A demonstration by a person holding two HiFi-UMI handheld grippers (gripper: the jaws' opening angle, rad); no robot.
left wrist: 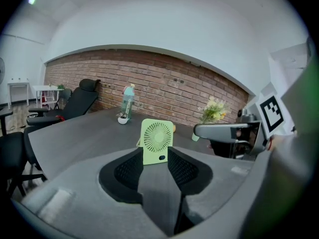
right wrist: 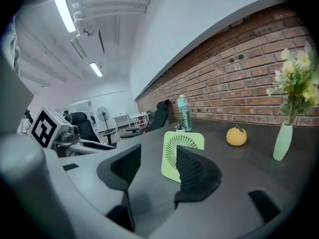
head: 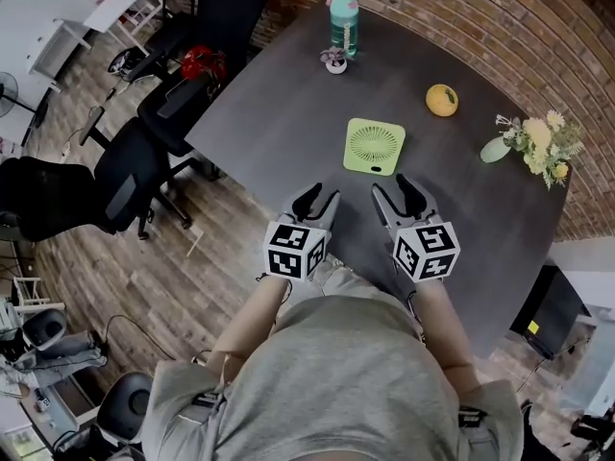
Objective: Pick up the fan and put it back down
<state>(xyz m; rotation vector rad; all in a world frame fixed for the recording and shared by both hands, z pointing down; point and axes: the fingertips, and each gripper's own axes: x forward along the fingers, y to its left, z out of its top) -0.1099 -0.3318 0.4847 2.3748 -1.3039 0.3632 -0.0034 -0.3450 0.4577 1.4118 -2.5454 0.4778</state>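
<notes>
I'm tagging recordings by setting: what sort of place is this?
Probably an office meeting room: a large dark table with black office chairs along one side, and a brick wall behind it.

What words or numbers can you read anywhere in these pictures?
Nothing here is clear enough to quote.
Water bottle: print runs down its side, too blurred to read.
Marker cube and its twin: black-and-white square patterns only, no letters.
Fan: no label shows.
</notes>
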